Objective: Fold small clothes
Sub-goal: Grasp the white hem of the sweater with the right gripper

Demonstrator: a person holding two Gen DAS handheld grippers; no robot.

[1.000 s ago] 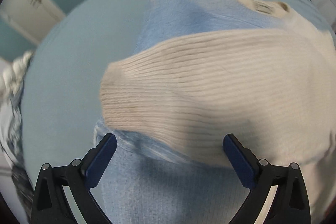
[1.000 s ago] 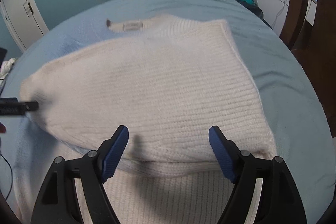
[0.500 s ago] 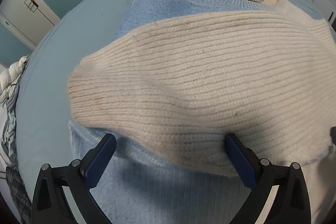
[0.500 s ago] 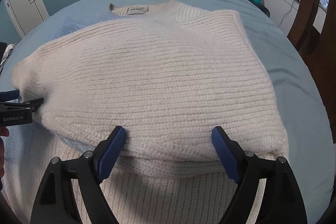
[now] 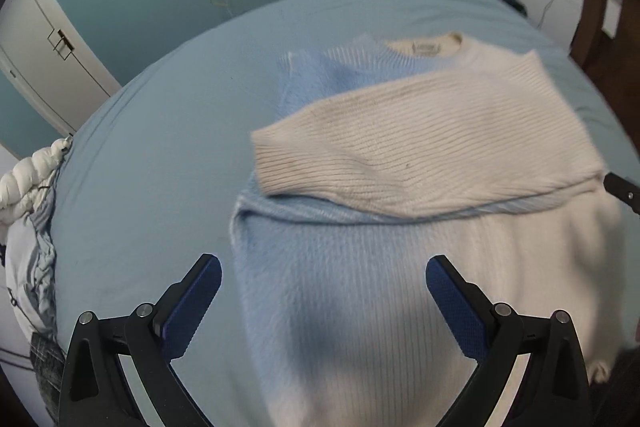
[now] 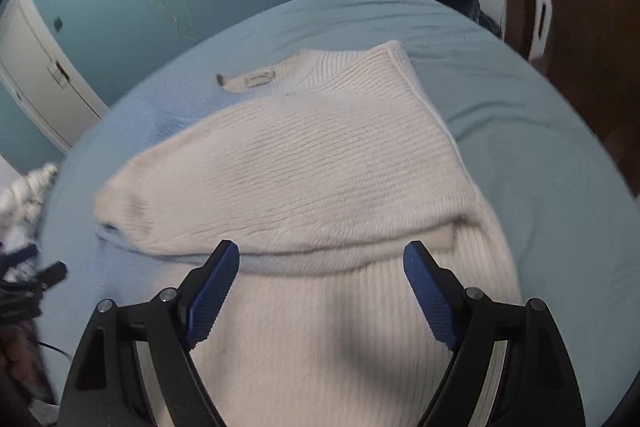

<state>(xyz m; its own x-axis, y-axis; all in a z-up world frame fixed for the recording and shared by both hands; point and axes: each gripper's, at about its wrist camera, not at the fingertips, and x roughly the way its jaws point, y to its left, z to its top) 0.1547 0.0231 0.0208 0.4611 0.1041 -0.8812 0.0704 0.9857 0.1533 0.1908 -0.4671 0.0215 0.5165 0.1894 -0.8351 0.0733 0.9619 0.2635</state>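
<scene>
My left camera looks steeply down past my left claw (image 5: 323, 301) at the bed (image 5: 160, 155). My right camera does the same past my right claw (image 6: 321, 293). Both see the sweater (image 5: 432, 147), close up.

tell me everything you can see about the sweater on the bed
The sweater is a ribbed knit, cream on one side and pale blue on the other, with a round neckline and a small label inside it. It lies flat on the light blue bed sheet. A cream sleeve is folded across the chest, its cuff towards the blue side, leaving the lower body uncovered. Nothing grips it: both grippers hover above it, open.
</scene>
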